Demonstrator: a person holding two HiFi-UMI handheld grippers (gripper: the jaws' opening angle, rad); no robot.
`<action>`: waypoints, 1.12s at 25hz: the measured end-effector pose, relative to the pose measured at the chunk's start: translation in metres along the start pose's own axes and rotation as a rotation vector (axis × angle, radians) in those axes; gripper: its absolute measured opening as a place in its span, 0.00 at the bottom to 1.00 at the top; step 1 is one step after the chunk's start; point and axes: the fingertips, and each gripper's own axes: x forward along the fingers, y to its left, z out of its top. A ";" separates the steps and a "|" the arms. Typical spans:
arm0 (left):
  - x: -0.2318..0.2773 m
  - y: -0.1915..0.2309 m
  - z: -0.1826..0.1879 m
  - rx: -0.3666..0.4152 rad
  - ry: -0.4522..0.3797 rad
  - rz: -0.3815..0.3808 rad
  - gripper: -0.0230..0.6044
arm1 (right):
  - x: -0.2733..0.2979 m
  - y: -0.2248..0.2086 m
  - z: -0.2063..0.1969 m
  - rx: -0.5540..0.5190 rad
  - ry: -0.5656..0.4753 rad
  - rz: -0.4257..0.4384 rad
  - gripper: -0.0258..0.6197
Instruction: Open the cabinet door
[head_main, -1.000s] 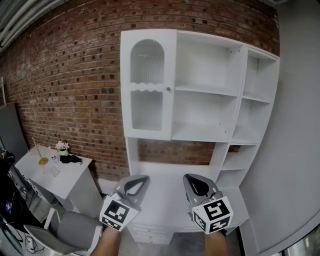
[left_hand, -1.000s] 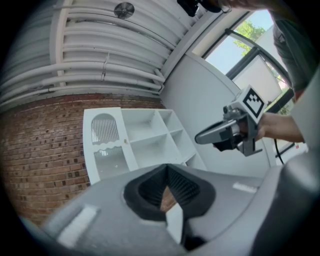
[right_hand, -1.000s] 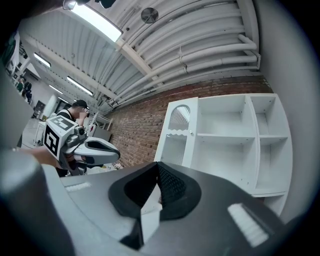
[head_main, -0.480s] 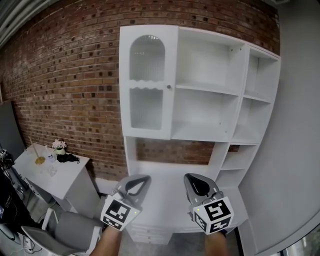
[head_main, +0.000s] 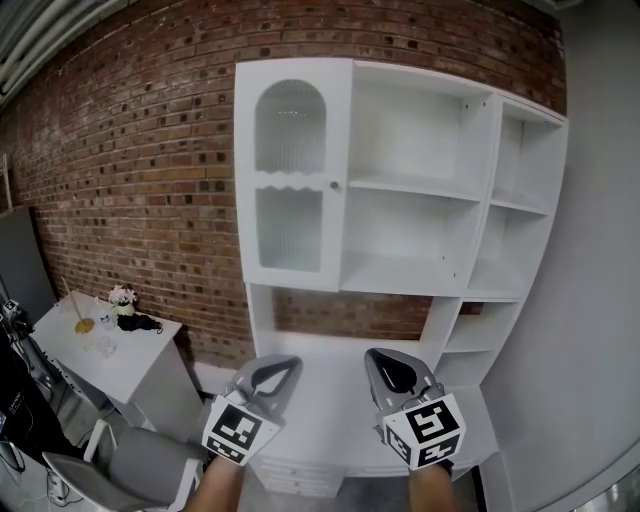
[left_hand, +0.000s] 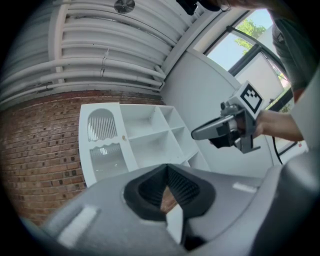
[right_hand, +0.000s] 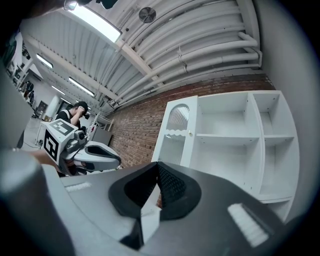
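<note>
Left gripper (head_main: 272, 372) and right gripper (head_main: 392, 368) both pinched closed, empty. Cabinet door (head_main: 292, 180) looks light, glass fragile, so grab the knob (head_main: 335, 185) at its 3 o'clock.

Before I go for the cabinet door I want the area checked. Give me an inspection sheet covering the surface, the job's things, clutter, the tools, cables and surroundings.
Surface: white cabinet ledge under the shelves, nothing seen on it.
Job's things: cabinet door with ribbed panes, shut; small knob at its right edge.
Clutter: open shelves look bare; side table at left carries flowers and small items.
Tools: left tool and right tool are both shut and hold nothing; they sit low, short of the door.
Cables: nothing seen near the cabinet.
Surroundings: brick wall behind, grey chair at lower left, grey wall at right.
</note>
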 end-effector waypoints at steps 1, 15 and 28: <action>0.003 0.000 0.000 0.000 0.004 0.005 0.04 | 0.001 -0.003 0.000 0.001 -0.002 0.005 0.05; 0.061 -0.013 0.003 0.008 0.039 0.079 0.04 | 0.005 -0.066 -0.012 0.005 -0.038 0.080 0.05; 0.101 -0.018 -0.014 0.007 0.086 0.130 0.04 | 0.024 -0.110 -0.038 0.030 -0.048 0.136 0.05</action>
